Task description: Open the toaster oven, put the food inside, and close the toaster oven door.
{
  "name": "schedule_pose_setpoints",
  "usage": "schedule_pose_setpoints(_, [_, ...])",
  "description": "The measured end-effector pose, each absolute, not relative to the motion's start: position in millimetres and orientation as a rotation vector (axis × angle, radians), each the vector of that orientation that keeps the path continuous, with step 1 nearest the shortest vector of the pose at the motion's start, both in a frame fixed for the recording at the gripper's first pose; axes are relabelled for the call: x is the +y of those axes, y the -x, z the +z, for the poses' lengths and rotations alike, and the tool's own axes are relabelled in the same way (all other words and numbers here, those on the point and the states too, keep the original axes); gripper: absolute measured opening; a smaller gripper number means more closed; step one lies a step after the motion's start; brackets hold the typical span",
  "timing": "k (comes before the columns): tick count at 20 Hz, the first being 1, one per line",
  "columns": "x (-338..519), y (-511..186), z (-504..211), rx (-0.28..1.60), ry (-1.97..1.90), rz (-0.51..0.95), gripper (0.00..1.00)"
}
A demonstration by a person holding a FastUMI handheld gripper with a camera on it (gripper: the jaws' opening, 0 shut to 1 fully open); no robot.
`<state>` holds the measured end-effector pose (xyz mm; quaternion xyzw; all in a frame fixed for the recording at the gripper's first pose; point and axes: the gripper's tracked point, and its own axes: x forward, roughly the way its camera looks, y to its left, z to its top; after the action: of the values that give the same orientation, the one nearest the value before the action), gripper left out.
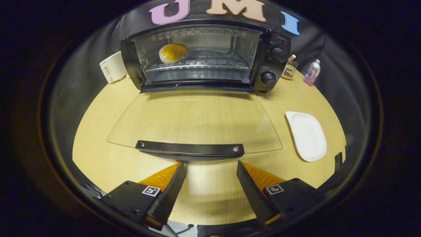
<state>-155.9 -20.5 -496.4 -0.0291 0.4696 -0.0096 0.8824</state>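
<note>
The black toaster oven [273, 56] stands at the far side of the wooden table with its glass door [197, 118] folded down flat toward me. A fried egg [172, 52] lies on the wire rack inside, toward the left. The door's black handle [190, 149] runs just ahead of my fingertips. My gripper [210, 164] is open, its tips right under the handle's near edge, with nothing between the fingers [171, 192].
A white plate [307, 135] lies bare on the table to the right of the door. A white box [113, 67] sits left of the oven. A small glass holder [289, 69] and a bottle [311, 72] stand to its right.
</note>
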Motion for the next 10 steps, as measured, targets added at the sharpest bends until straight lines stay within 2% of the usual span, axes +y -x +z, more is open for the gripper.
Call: schedule_pose_setpoints(10, [-6, 127, -438, 0.826, 0.049, 0.008, 0.99])
